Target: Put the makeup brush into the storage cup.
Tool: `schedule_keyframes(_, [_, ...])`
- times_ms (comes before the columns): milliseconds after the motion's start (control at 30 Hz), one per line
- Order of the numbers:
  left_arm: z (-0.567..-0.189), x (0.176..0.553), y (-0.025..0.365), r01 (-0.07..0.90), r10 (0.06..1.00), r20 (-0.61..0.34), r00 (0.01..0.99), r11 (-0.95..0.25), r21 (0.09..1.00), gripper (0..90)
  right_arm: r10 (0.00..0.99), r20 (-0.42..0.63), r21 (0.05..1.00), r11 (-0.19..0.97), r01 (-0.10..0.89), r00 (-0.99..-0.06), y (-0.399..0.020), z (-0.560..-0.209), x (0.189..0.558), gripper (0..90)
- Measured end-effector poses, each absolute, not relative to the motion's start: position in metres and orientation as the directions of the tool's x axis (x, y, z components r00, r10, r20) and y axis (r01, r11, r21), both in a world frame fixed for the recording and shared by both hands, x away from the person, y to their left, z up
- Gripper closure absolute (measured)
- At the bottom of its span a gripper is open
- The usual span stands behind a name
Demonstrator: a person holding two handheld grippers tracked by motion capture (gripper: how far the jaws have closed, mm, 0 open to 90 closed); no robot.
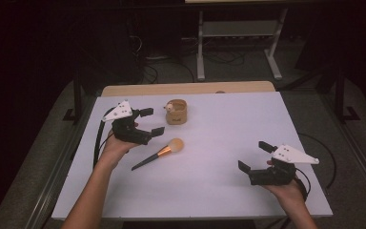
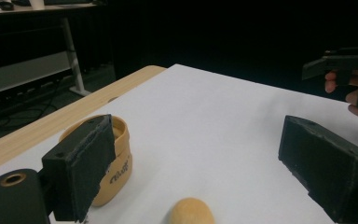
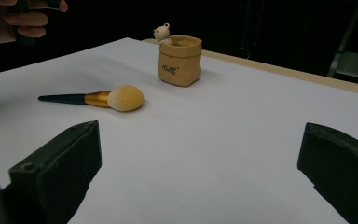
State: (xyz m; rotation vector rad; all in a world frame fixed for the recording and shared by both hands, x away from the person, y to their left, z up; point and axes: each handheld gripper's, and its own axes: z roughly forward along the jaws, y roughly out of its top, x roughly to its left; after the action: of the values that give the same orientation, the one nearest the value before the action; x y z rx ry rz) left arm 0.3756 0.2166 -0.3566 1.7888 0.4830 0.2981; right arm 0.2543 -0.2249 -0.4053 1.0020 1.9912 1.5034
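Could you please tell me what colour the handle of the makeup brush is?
The makeup brush has a black handle with a gold ferrule, clearest in the right gripper view.

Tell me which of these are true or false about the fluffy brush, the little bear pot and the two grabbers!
1. The makeup brush lies flat on the white table. True.
2. The left gripper is squeezing the brush. False: its jaws stand open above the table, holding nothing.
3. A little bear figure sits at the rim of the tan pot. True.
4. The brush stands inside the pot. False: it lies on the table apart from the pot, with its fluffy head nearer the pot.
5. The right gripper is open and holds nothing. True.
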Motion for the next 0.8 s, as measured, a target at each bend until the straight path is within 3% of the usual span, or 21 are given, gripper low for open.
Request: schedule_keyframes(800, [-0.367, 0.392, 0.202, 0.243, 0.449, -0.062, 0.891, -0.358, 0.902, 12.4, 0.775, 0.081, 0.952, 0.127, 0.279, -0.627, -0.227, -0.404, 0.254, 0.0])
